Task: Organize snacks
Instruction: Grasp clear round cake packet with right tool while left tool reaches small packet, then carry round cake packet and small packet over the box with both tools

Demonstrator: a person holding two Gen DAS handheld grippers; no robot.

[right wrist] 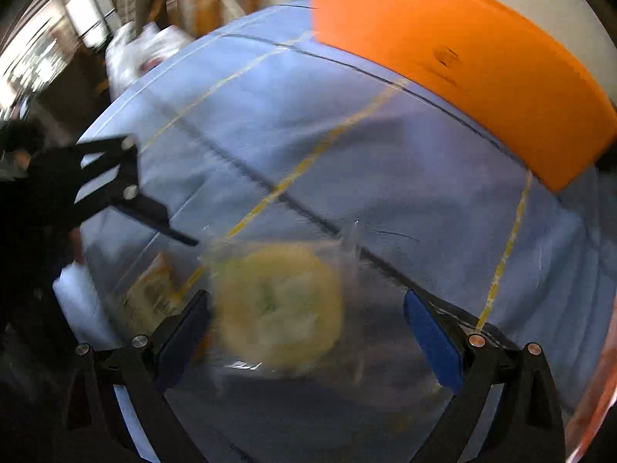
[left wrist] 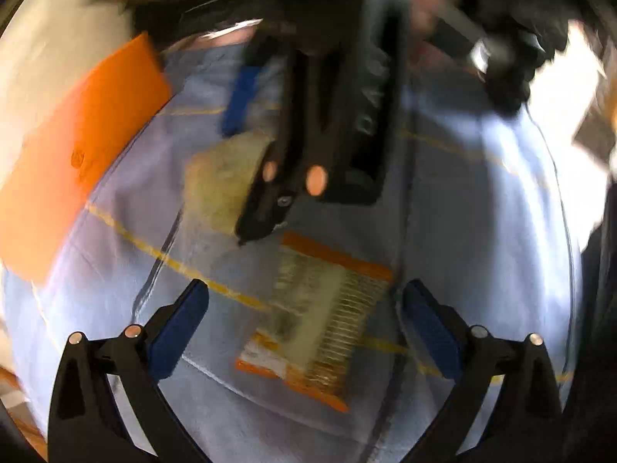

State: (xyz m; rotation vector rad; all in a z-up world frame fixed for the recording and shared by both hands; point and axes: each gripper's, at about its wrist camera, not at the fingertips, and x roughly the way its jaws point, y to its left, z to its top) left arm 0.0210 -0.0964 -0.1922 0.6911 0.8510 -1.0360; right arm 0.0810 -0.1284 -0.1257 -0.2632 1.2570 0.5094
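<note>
Both views are motion-blurred. A flat orange-edged snack packet (left wrist: 320, 320) lies on the blue tablecloth (left wrist: 482, 231), just ahead of my open, empty left gripper (left wrist: 304, 320). A round yellow snack in a clear wrapper (right wrist: 277, 308) lies between the spread fingers of my right gripper (right wrist: 308, 324), which is open. In the left wrist view the right gripper (left wrist: 262, 177) shows from the front, beside that yellow snack (left wrist: 223, 177). In the right wrist view the left gripper (right wrist: 127, 200) sits at the left, near the orange-edged packet (right wrist: 154, 289).
An orange box (left wrist: 77, 146) stands at the table's far edge; it also shows in the right wrist view (right wrist: 462, 61). Yellow stripes cross the cloth. White bags (right wrist: 142, 50) lie beyond the table. A white object (right wrist: 73, 289) sits at the left table edge.
</note>
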